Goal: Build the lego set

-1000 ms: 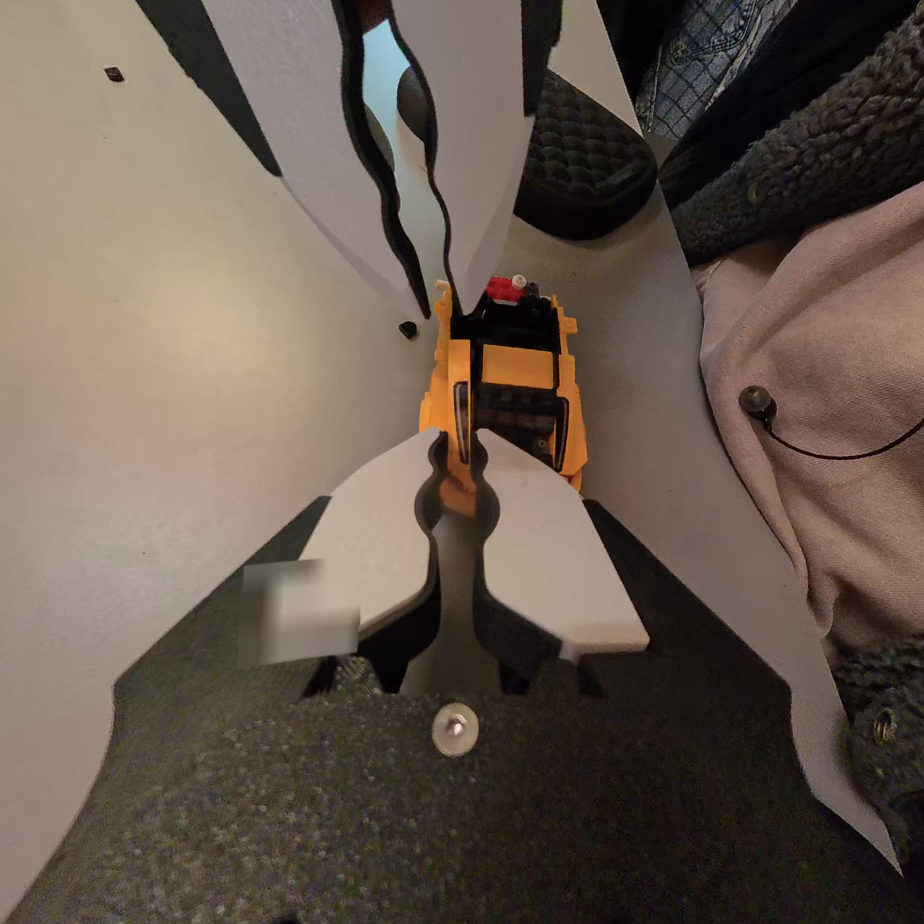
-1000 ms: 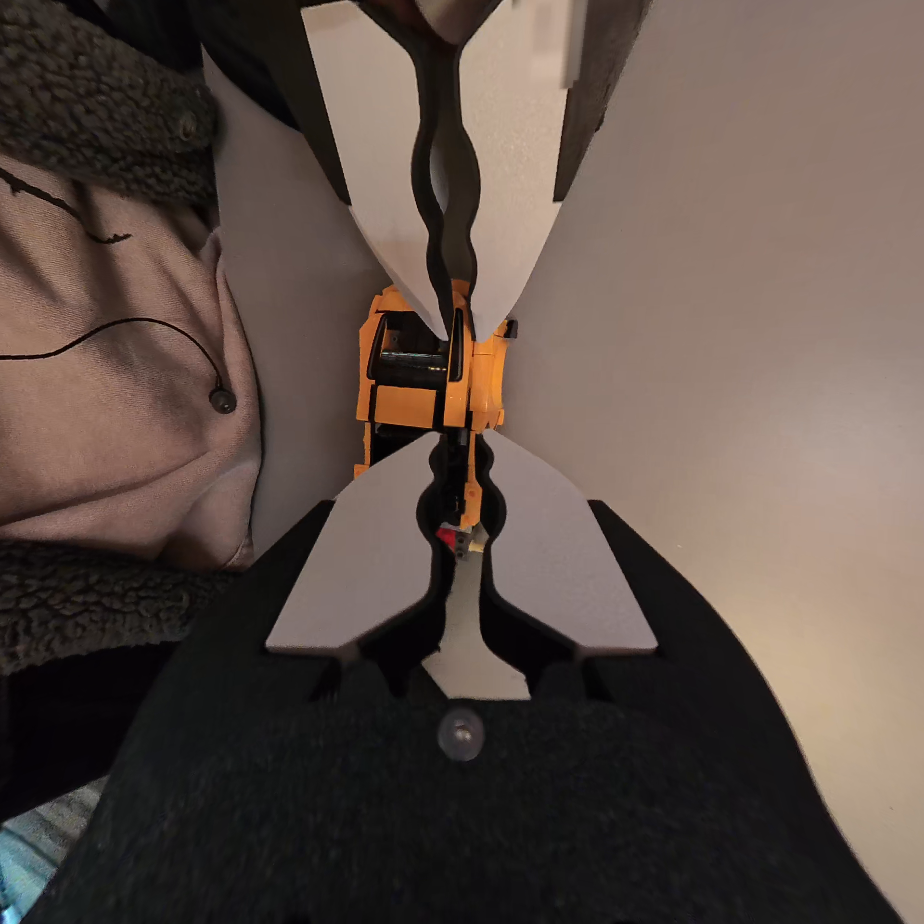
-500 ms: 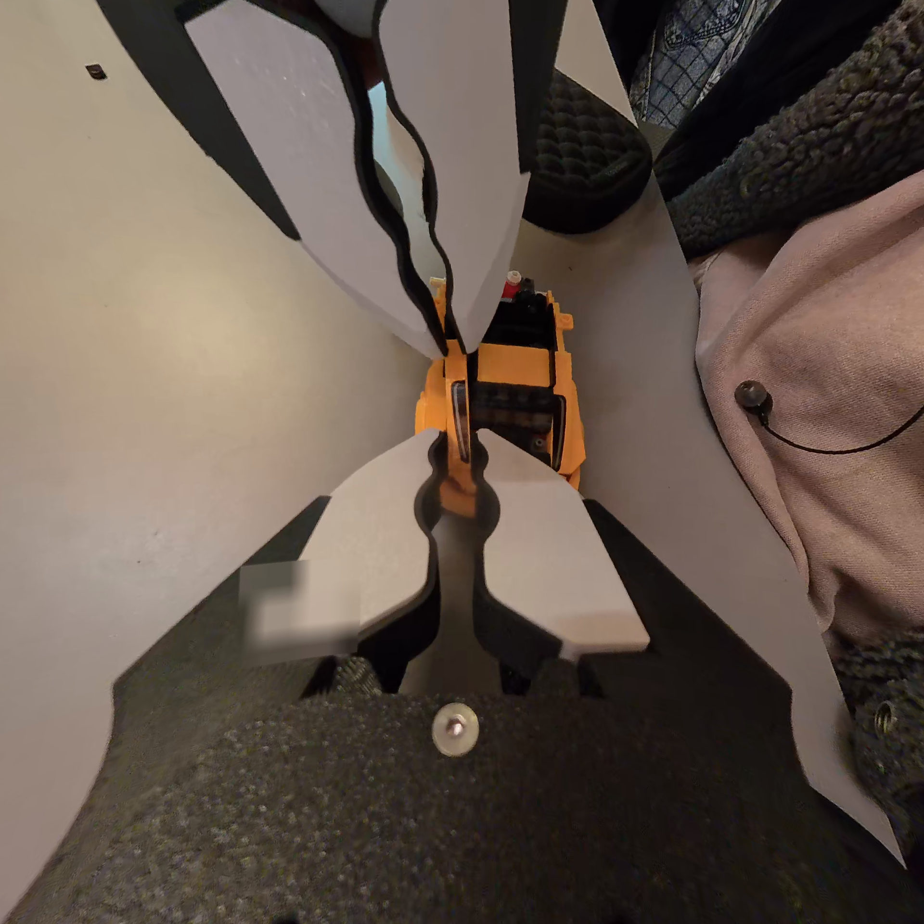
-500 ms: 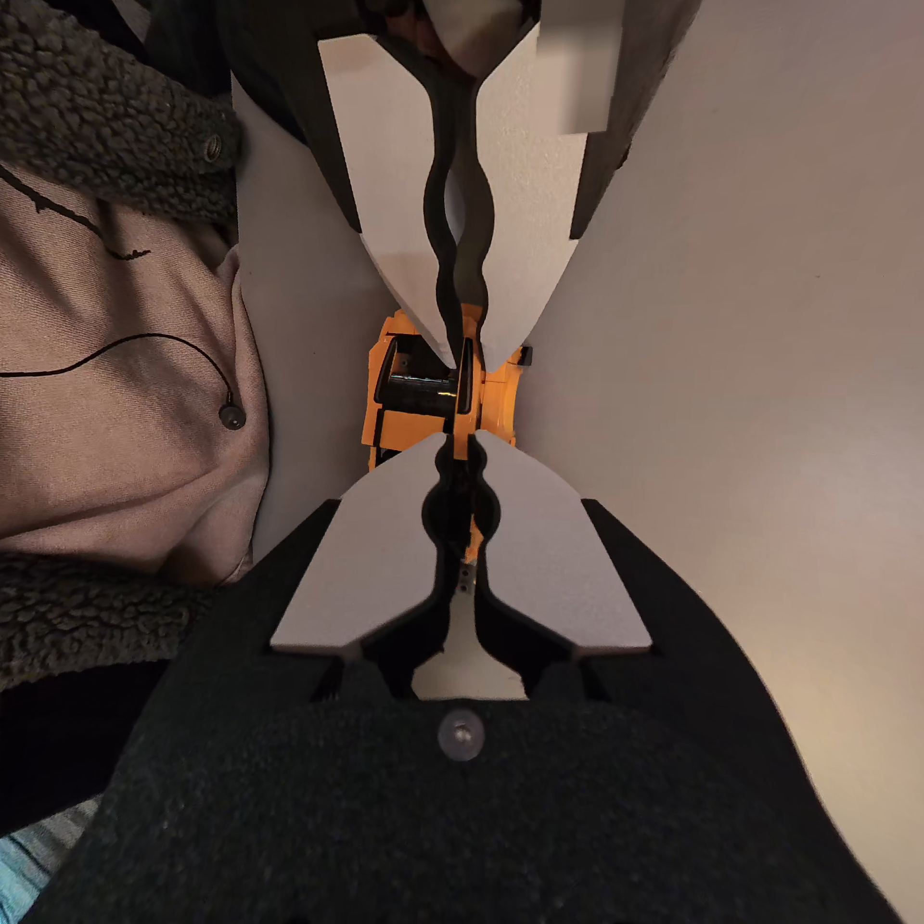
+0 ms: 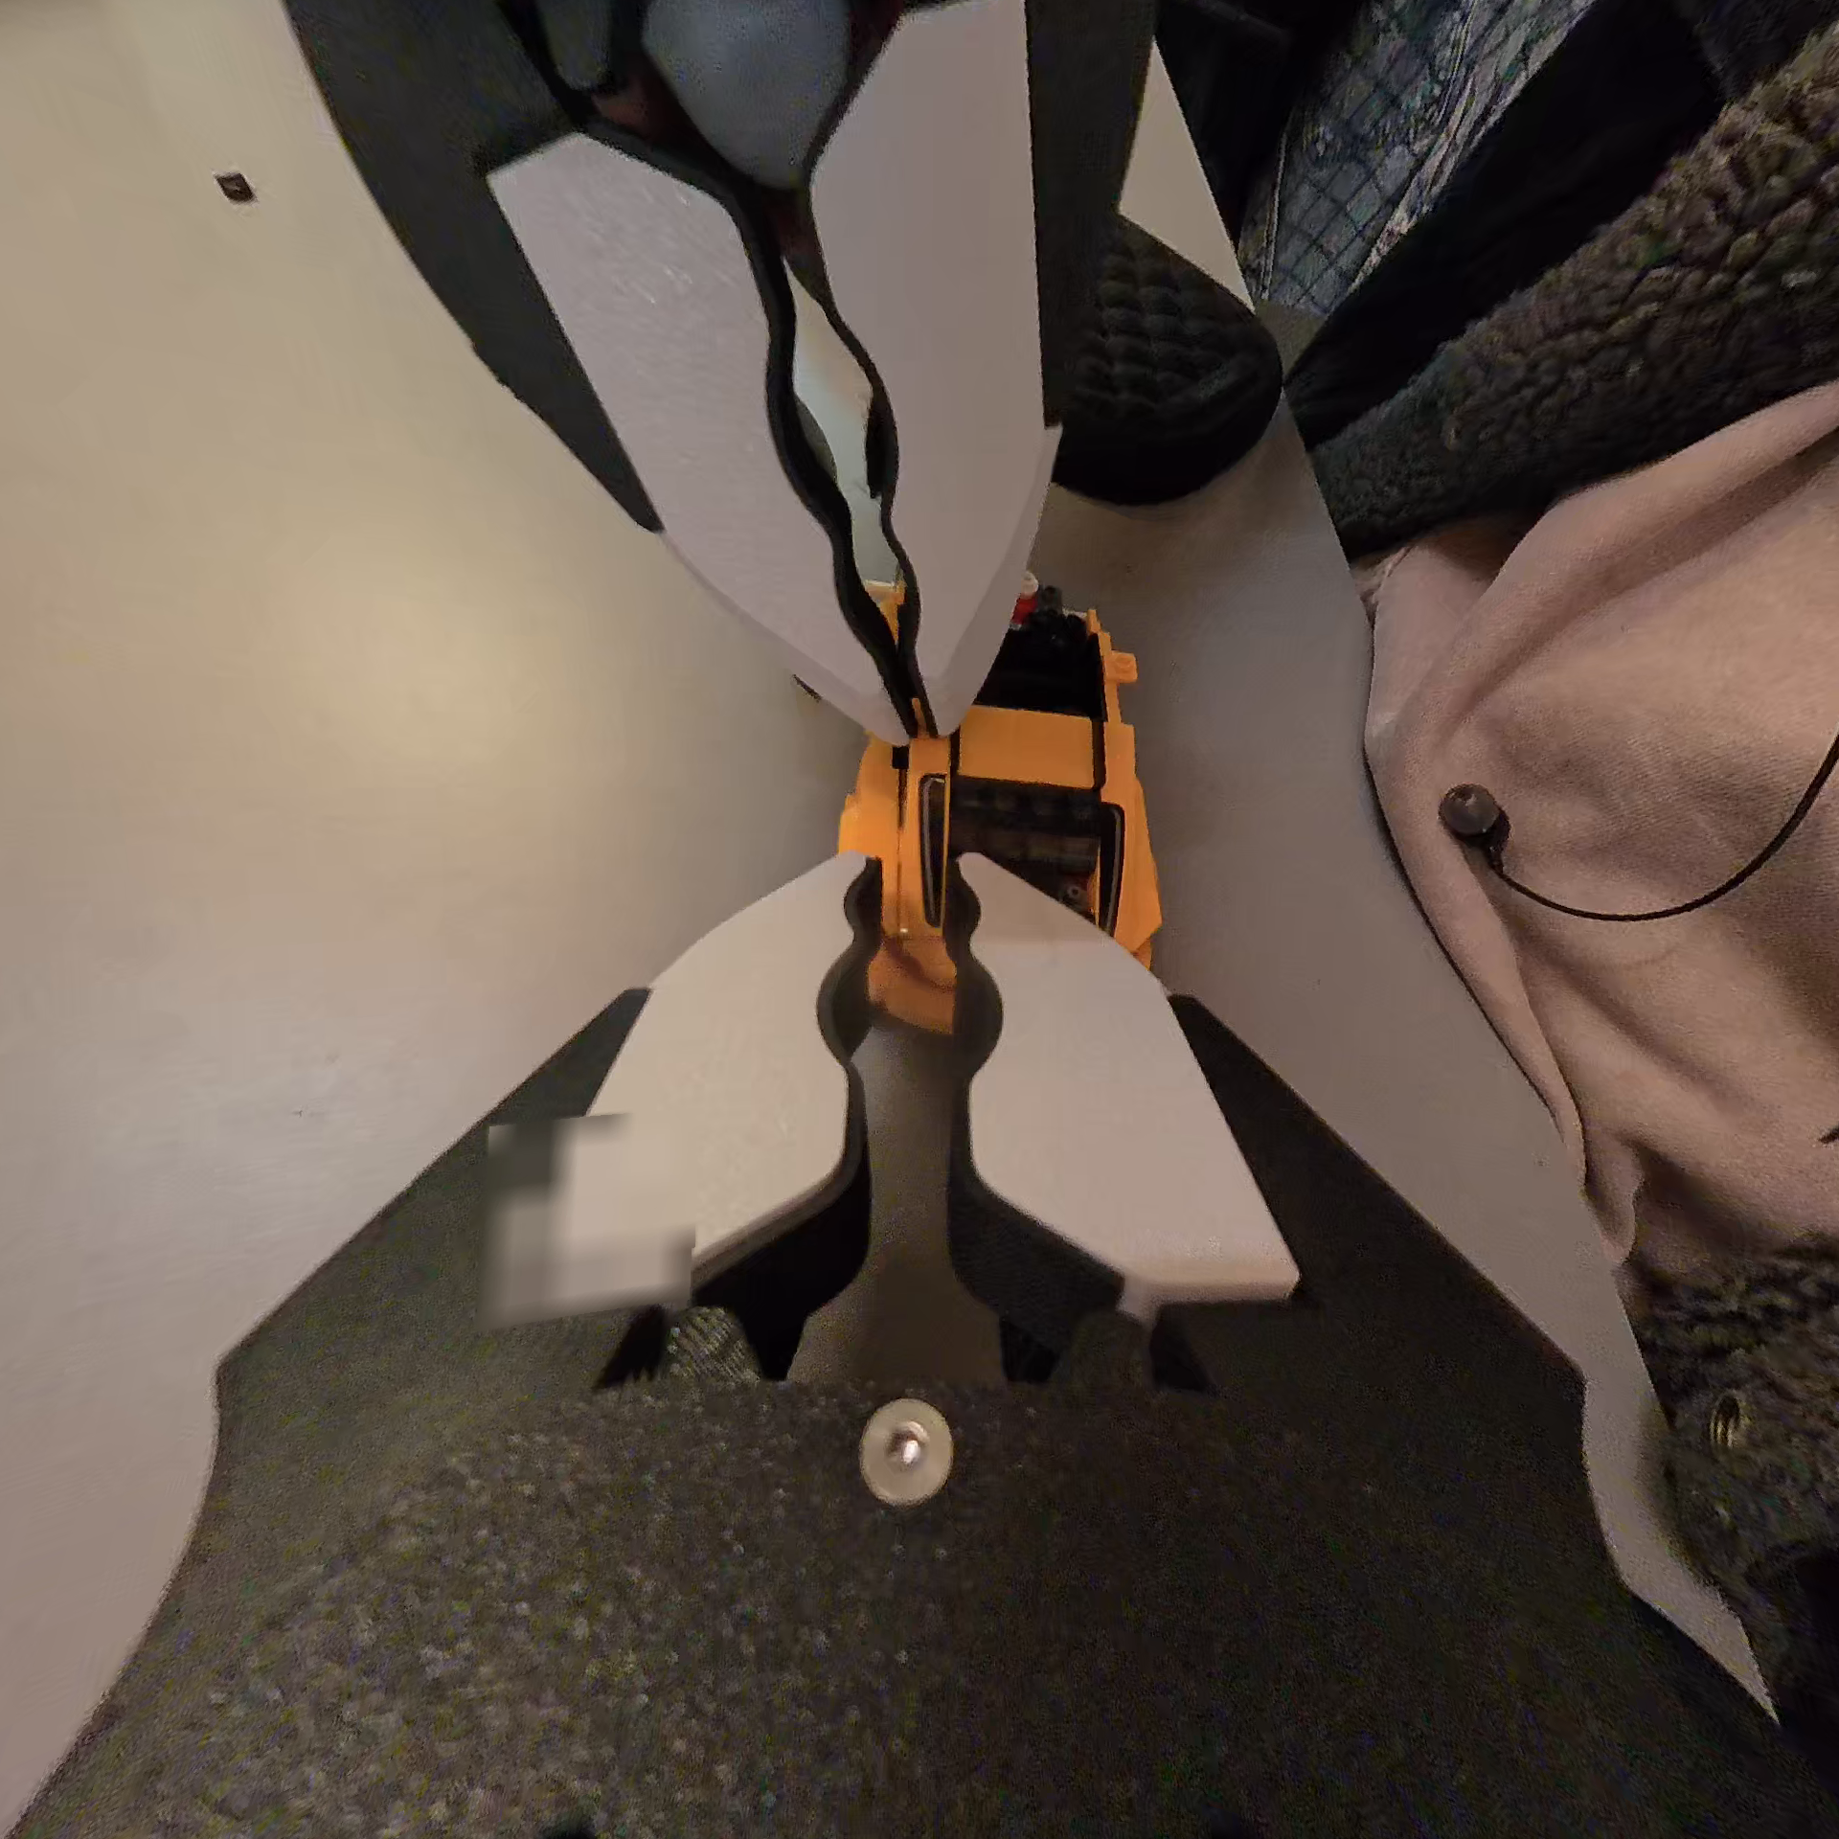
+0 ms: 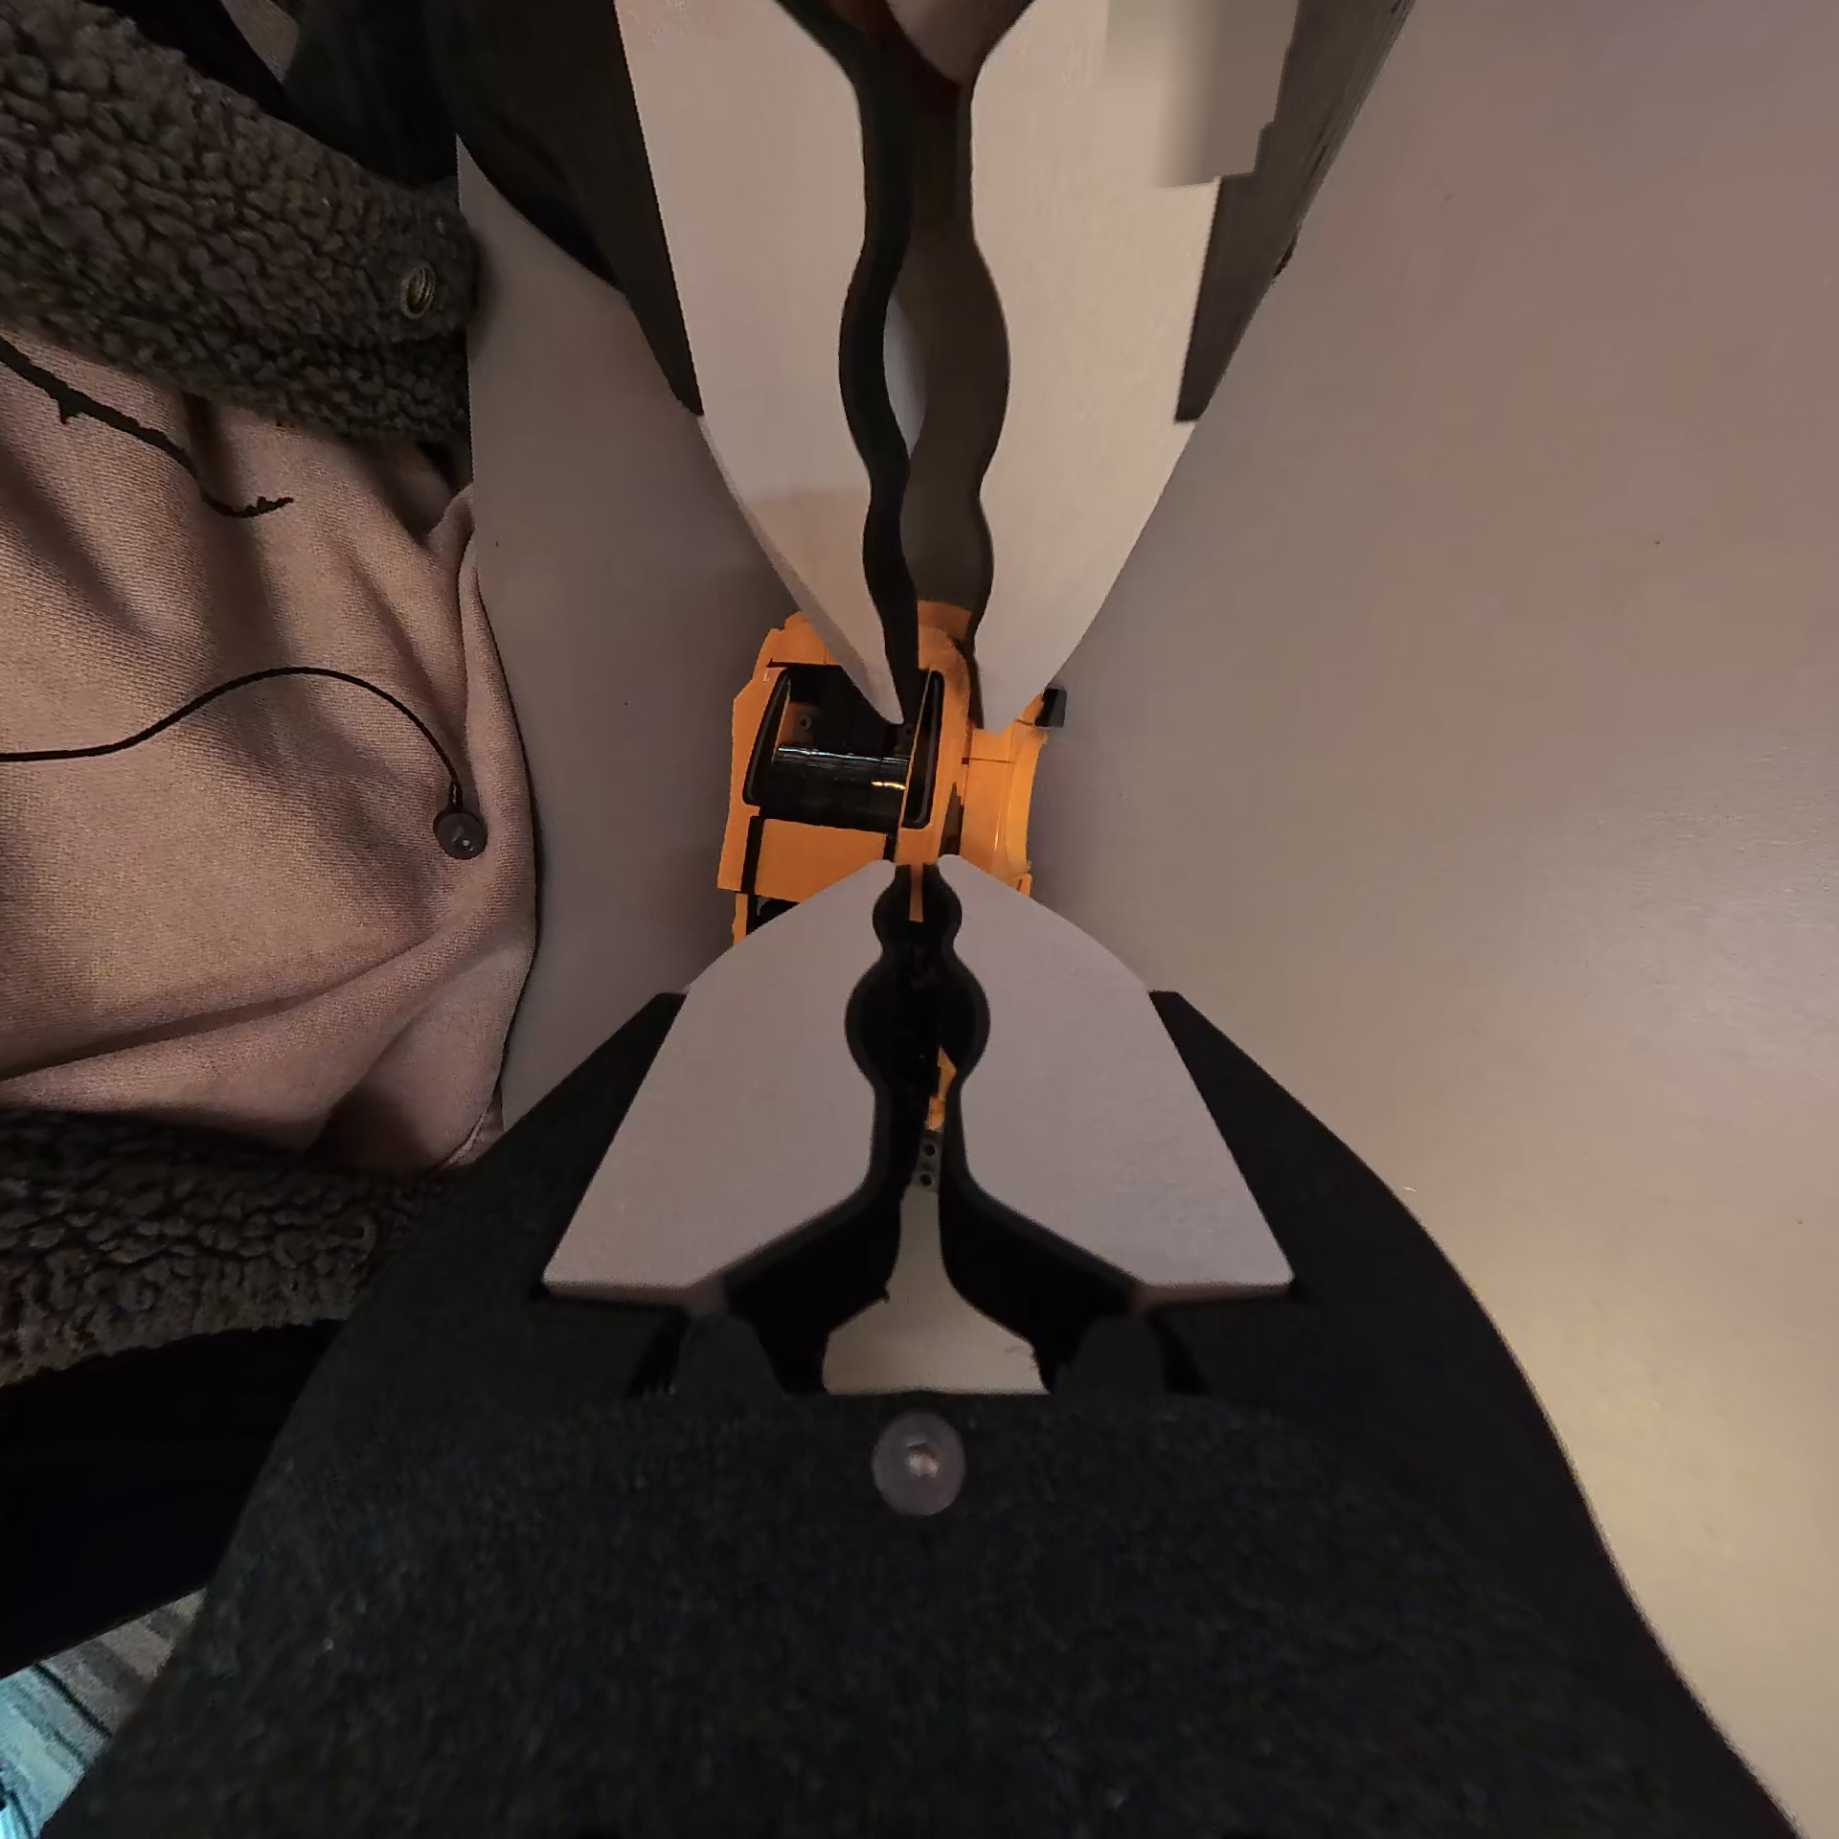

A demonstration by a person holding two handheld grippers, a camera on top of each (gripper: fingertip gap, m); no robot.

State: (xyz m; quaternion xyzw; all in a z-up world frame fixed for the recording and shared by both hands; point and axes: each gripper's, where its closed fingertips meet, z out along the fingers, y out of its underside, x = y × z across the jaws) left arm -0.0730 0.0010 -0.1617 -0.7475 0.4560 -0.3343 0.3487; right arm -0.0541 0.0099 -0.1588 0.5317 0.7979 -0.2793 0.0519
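Table (image 5: pixel 299 697): a pale, matt surface fills the left of the left wrist view; a small dark speck (image 5: pixel 235 186) lies toward its far left corner
Left gripper (image 5: pixel 914 876): enters from the bottom of its own view, its white fingers (image 5: pixel 756 1045) clenched on the near end of the toy, pads pressed against an orange side pillar
Toy car (image 5: pixel 1025 786): an orange brick-built vehicle with a dark cabin and black trim, resting on the table close to the edge where the person sits, caught between the two grippers; small red and white pieces show at its far end
Right gripper (image 5: pixel 911 721): comes down from the top of the left wrist view, tips drawn together on the orange body at the far end of the toy; in its own view the fingers (image 6: pixel 776 1075) pinch a thin orange and black strip of the body, almost no space between the tips
Dark textured object (image 5: pixel 1164 388): a rounded black thing with a quilted surface, on the table beyond the toy, just right of the right gripper
Person (image 5: pixel 1612 796): seated at the table's right edge in the left wrist view, in a pinkish hooded top with a thin black cord (image 5: pixel 1473 811) ending in a round toggle, under a dark fleece jacket (image 5: pixel 1592 328)
Patterned cloth (image 5: pixel 1393 129): blue-grey checked fabric at the top right corner, past the table edge
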